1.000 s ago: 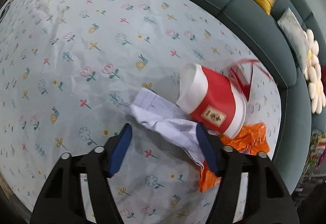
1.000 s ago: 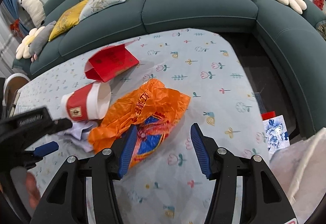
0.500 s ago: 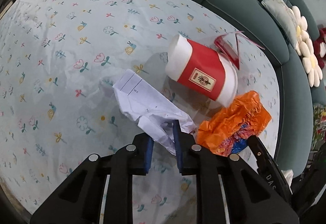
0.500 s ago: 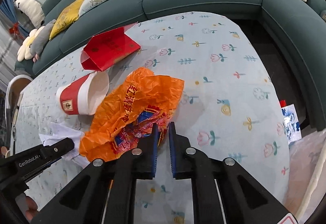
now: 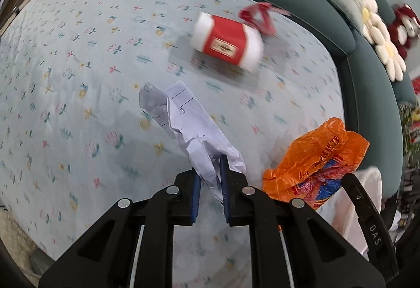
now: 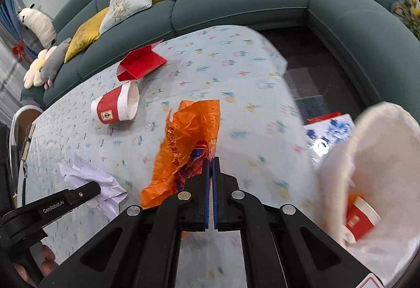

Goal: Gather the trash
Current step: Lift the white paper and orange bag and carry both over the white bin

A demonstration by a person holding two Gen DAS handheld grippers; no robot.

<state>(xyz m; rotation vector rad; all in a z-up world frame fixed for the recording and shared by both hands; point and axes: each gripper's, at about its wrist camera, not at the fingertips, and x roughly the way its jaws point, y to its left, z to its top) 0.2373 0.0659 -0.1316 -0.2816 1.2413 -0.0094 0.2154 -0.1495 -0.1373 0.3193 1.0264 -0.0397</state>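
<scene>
Flowered pale-blue tablecloth (image 5: 78, 78) lies mostly bare w/ teal sofa (image 6: 236, 4) hugging its far edge, left gripper (image 5: 210, 177) closing on crumpled white paper (image 5: 189, 130), right gripper (image 6: 210, 177) clamped on orange plastic bag (image 6: 189, 136) beside white sack (image 6: 380, 156).

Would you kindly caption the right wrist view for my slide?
Right claw shut on an orange plastic bag above the flowered tablecloth, beside a white trash bag.

Crumpled paper (image 5: 199, 141) — orange bag (image 6: 189, 138) (lifted)
</scene>
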